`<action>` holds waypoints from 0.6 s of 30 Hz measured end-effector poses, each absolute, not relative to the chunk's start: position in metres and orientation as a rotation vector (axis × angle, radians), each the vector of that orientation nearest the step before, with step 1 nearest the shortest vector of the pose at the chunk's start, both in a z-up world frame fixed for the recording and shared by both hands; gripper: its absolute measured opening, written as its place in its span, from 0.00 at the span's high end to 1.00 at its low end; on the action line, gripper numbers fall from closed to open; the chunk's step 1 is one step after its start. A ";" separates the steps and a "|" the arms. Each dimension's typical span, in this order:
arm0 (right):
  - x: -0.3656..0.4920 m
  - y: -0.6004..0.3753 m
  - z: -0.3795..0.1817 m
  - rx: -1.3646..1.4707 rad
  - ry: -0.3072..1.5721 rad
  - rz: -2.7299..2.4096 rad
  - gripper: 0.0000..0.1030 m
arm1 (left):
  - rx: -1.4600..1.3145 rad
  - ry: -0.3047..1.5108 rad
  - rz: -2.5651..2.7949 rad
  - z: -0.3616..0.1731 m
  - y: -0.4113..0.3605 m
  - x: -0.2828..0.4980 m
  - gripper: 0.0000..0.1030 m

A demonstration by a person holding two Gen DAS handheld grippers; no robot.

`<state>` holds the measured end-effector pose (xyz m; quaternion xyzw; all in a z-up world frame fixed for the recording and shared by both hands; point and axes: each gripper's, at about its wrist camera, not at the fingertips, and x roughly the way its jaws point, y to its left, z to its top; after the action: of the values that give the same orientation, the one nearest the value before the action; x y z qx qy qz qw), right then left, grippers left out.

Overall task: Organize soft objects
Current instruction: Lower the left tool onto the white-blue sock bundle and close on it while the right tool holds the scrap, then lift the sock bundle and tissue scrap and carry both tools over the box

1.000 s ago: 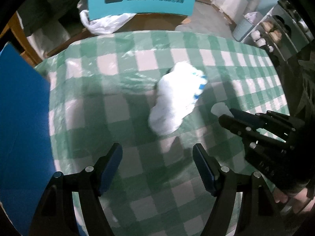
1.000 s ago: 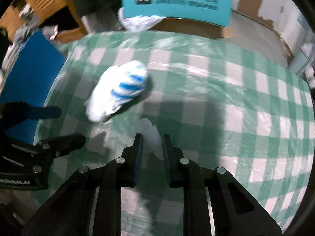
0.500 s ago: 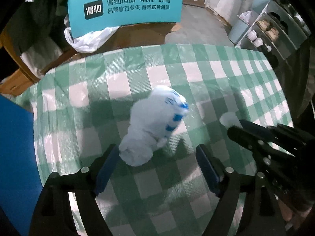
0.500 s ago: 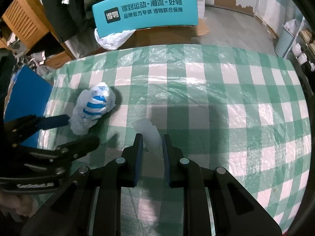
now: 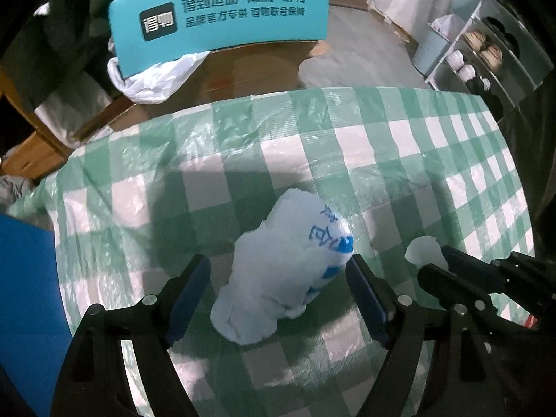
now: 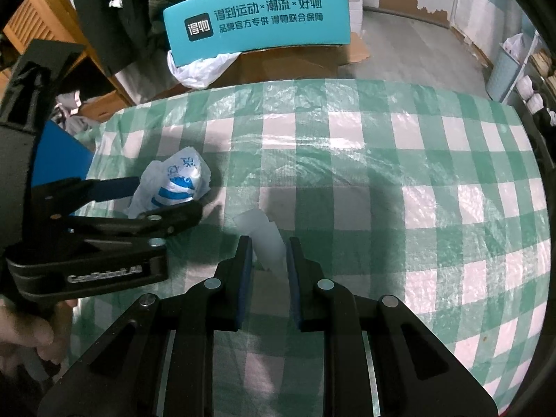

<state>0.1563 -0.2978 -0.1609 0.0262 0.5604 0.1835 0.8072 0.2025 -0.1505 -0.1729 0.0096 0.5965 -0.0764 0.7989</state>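
A white plastic-wrapped soft bundle with blue print (image 5: 288, 264) (image 6: 177, 177) lies on the green-and-white checked tablecloth (image 5: 382, 160). My left gripper (image 5: 276, 271) (image 6: 166, 196) points down over it, open, one finger on each side of the bundle. The right pad sits close to its blue-printed corner; I cannot tell whether they touch. My right gripper (image 6: 269, 243) (image 5: 438, 267) is to the right of the bundle, shut on a small white soft scrap (image 6: 264, 236) (image 5: 422, 250) that sticks out past its fingertips.
A teal box with printed lettering (image 5: 222, 17) stands behind the table beside a white plastic bag (image 5: 156, 76) and cardboard. A blue board (image 5: 24, 295) lies at the table's left edge. Shelves (image 5: 486, 52) stand at the far right. A hand (image 6: 24, 333) holds the left gripper.
My left gripper has moved over the table to the bundle, which now lies between its fingers instead of ahead of them. The right gripper still holds the white scrap.
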 end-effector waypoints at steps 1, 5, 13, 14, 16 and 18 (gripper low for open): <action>0.156 -0.298 -0.161 0.056 1.198 0.392 0.83 | 0.027 1.277 -0.170 -0.173 -0.152 0.203 0.21; 0.157 -0.298 -0.160 0.058 1.196 0.389 0.83 | 0.046 1.270 -0.188 -0.174 -0.156 0.204 0.21; 0.158 -0.298 -0.160 0.059 1.195 0.380 0.82 | 0.045 1.279 -0.205 -0.179 -0.155 0.203 0.52; 0.158 -0.299 -0.159 0.059 1.195 0.379 0.82 | 0.044 1.266 -0.209 -0.178 -0.155 0.202 0.53; 0.159 -0.299 -0.159 0.059 1.194 0.378 0.82 | 0.048 1.256 -0.213 -0.176 -0.154 0.199 0.56; 0.159 -0.299 -0.158 0.060 1.190 0.377 0.82 | 0.048 1.249 -0.215 -0.175 -0.152 0.197 0.57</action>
<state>0.1587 -0.2994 -0.1579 0.0280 0.5572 0.1766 0.8109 0.1969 -0.1524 -0.1745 0.0225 0.5833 -0.1002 0.8057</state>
